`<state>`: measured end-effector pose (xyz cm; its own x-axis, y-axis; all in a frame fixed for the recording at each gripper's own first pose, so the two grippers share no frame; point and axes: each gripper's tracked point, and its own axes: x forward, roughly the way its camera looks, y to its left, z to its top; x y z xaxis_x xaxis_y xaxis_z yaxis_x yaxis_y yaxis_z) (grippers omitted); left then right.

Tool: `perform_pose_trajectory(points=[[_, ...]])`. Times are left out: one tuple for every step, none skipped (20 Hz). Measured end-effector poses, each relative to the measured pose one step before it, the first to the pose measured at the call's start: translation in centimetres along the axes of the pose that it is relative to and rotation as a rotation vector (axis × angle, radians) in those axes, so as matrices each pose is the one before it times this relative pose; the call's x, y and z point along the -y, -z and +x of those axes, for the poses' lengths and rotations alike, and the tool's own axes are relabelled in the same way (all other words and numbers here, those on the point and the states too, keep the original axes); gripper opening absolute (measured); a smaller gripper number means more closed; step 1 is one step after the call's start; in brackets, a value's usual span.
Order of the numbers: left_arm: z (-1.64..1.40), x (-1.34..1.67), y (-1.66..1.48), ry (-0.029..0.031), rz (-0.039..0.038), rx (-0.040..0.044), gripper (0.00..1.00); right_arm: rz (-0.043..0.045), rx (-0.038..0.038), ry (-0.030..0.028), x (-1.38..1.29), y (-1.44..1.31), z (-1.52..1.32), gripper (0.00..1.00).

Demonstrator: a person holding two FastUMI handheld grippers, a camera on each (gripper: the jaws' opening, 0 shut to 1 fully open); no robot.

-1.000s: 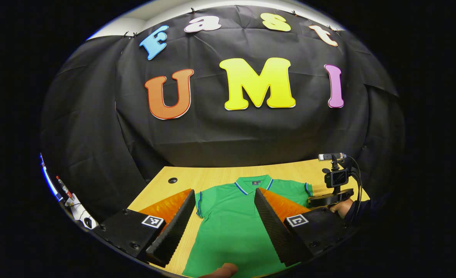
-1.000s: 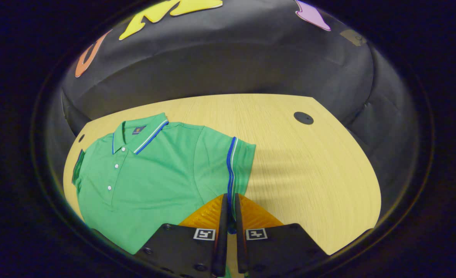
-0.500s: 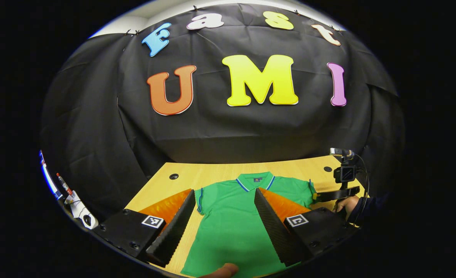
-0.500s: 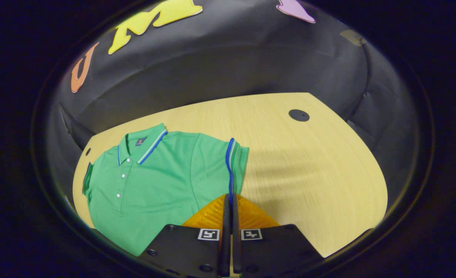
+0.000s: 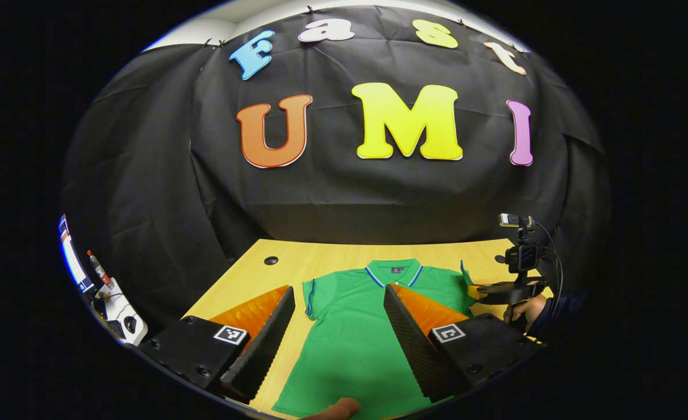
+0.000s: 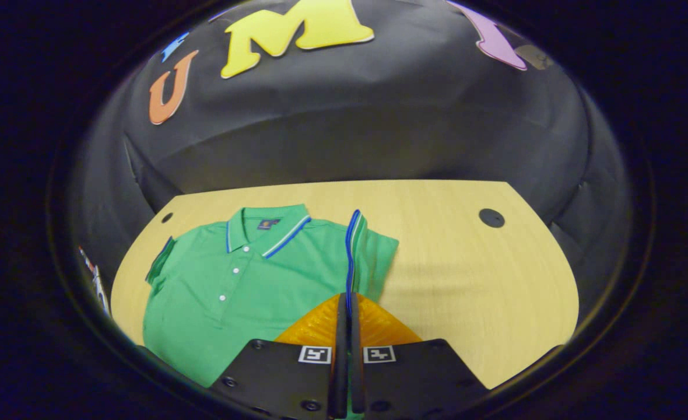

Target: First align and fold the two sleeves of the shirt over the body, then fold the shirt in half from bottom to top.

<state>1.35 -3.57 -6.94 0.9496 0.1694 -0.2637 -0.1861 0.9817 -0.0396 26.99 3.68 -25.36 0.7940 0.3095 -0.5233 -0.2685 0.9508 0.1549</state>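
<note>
The left gripper view looks from the near edge of the table (image 5: 326,262) level toward the booth's back wall, over the green shirt (image 5: 355,344). The right gripper view sits by the shirt's right sleeve (image 6: 373,256), tilted downward, closer. Both views share the shirt and the table around it.
</note>
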Motion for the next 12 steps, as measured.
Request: perform_pose_trajectory(points=[[-0.059,-0.442,0.154,-0.00742,-0.00614,-0.00343,0.99,-0.01947,0.00526,-0.01897,-0.975,-0.078,0.054,0.09],[-0.051,-0.384,0.185,-0.00781,-0.00683,-0.00251,0.99,-0.01462,0.00201,-0.01339,-0.883,0.086,-0.017,0.05],[-0.082,-0.412,0.13,-0.00669,-0.00508,-0.00089,0.99,-0.00981,-0.00465,-0.01537,-0.863,0.231,-0.088,0.05],[-0.142,-0.441,0.076,-0.00522,-0.00041,-0.00247,0.99,-0.00831,-0.0049,-0.01179,-0.786,0.181,0.054,0.06],[-0.044,-0.61,0.136,-0.00847,0.00764,-0.00239,0.99,-0.00925,-0.00397,-0.00794,-0.75,0.22,0.111,0.06],[-0.003,-0.867,0.493,-0.01117,0.00768,-0.00493,0.99,-0.00829,-0.00367,-0.0109,-0.891,0.277,0.137,0.06],[0.08,-0.933,0.343,-0.01557,0.00235,-0.00752,0.99,-0.01126,-0.00424,-0.00009,-0.57,0.244,0.093,0.06],[-0.008,-0.778,0.519,-0.0124,-0.00781,-0.01135,0.99,-0.01068,-0.00496,-0.00456,-0.603,0.391,0.043,0.06],[-0.098,-0.67,0.353,-0.01018,-0.01619,-0.01254,0.99,-0.01179,-0.00339,0.00401,-0.398,0.352,0.219,0.06],[-0.165,-0.846,0.495,-0.00948,-0.01712,-0.01521,0.99,-0.00819,-0.00457,0.00651,-0.191,0.272,0.13,0.02],[0.068,-0.629,0.403,-0.00863,-0.01458,-0.01267,0.99,-0.0015,-0.00474,0.00479,-0.245,0.262,0.046,0.05],[0.01,-0.759,0.288,-0.01047,-0.00949,-0.00735,0.99,0.0054,-0.00454,0.00082,-0.281,0.146,-0.233,0.08]])
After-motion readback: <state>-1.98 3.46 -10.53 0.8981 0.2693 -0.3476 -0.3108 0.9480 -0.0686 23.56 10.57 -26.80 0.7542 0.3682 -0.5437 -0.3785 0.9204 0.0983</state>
